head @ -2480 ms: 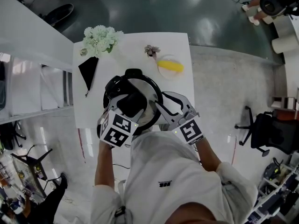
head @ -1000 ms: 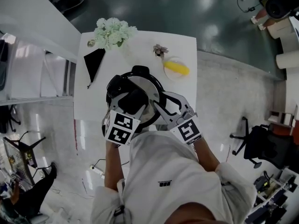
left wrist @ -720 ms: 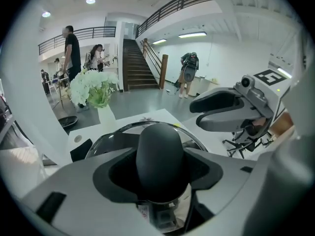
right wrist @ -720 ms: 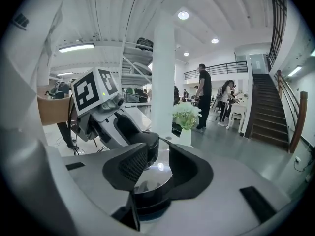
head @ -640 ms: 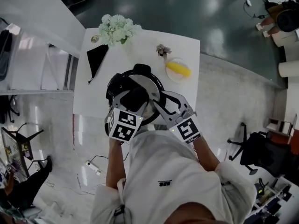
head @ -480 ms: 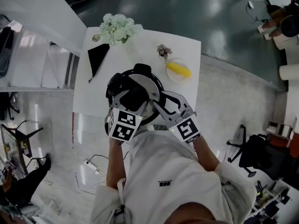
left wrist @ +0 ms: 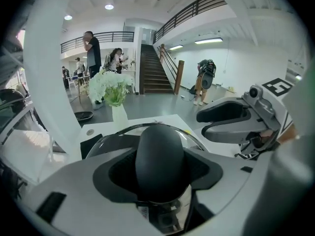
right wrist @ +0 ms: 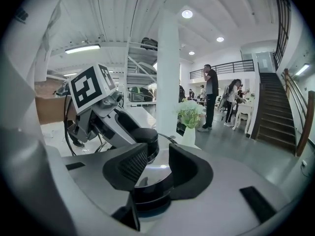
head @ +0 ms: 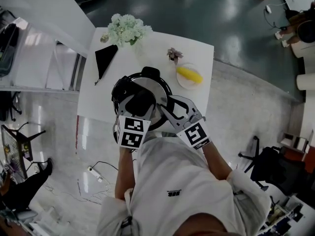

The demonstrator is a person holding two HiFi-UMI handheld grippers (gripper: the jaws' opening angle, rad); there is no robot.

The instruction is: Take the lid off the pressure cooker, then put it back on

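The pressure cooker (head: 120, 90) stands at mid frame in the head view, close to the near edge of the white table (head: 147, 45), with the person's white shirt (head: 172, 181) just below it. Its lid (head: 158, 88) is on. The left gripper (left wrist: 160, 168) is clamped on the lid's black knob (left wrist: 160, 156), which fills the gap between the pads. The right gripper (right wrist: 152, 168) comes in from the right, and its jaws are closed on the dark side handle (right wrist: 147, 193) at the cooker's rim. Bare tabletop lies to the left of the cooker and behind it. Along the far edge are white flowers (head: 129, 27), a black pointed item (head: 104, 58) at the upper left, a small plant (head: 173, 54) and a plate (head: 182, 80) with a yellow thing (head: 189, 74) near the right edge. Open floor surrounds the table, and an office chair (head: 268, 159) is well apart at the lower right. Each gripper's cube shows black-and-white square markers. A small dark logo (head: 174, 193) on the shirt and a label (left wrist: 145, 213) under the knob are too small to read.
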